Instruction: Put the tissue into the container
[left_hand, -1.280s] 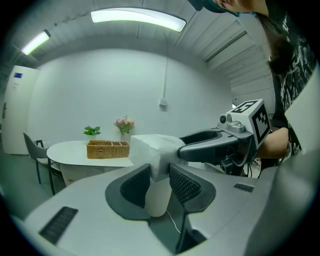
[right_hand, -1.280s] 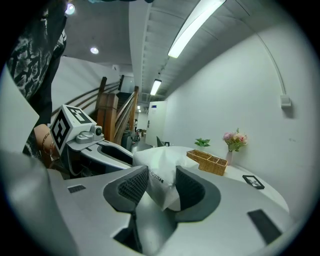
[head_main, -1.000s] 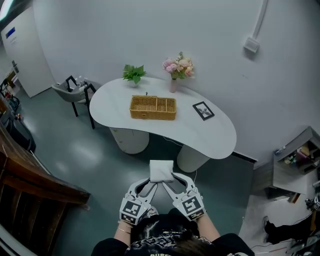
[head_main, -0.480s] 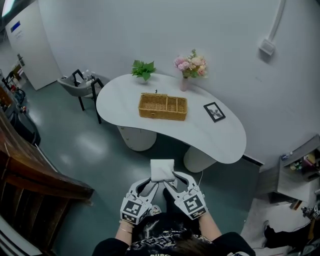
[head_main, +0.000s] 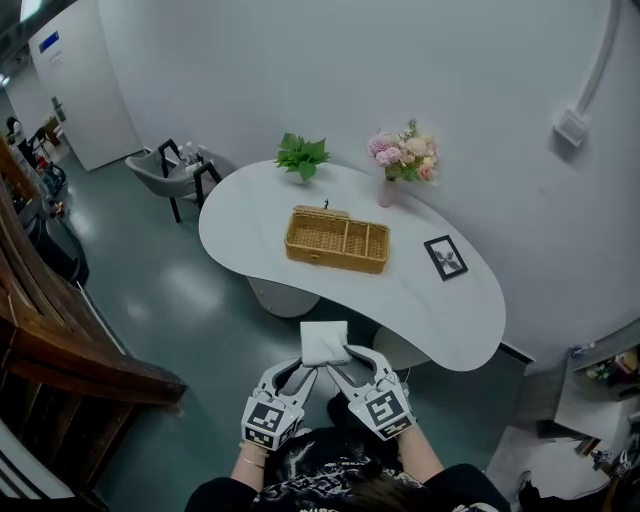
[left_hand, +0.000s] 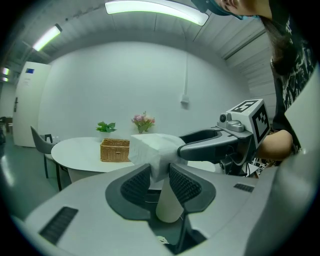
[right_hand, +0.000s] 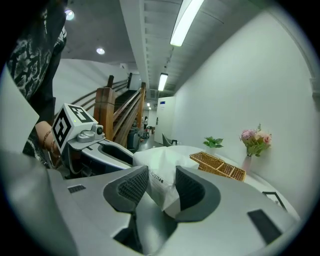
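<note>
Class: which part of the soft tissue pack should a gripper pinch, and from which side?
Pinch the near edge of the tissue pack, coming from the side facing the person. The packet is soft and flat, and its wrap bunches thin there. The left gripper and right gripper each clamp a near corner that way.

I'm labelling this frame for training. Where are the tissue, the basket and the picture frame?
tissue (head_main: 324, 340), head view, middle of its top face.
basket (head_main: 335, 260), head view, its front wall.
picture frame (head_main: 446, 257), head view, its centre.
</note>
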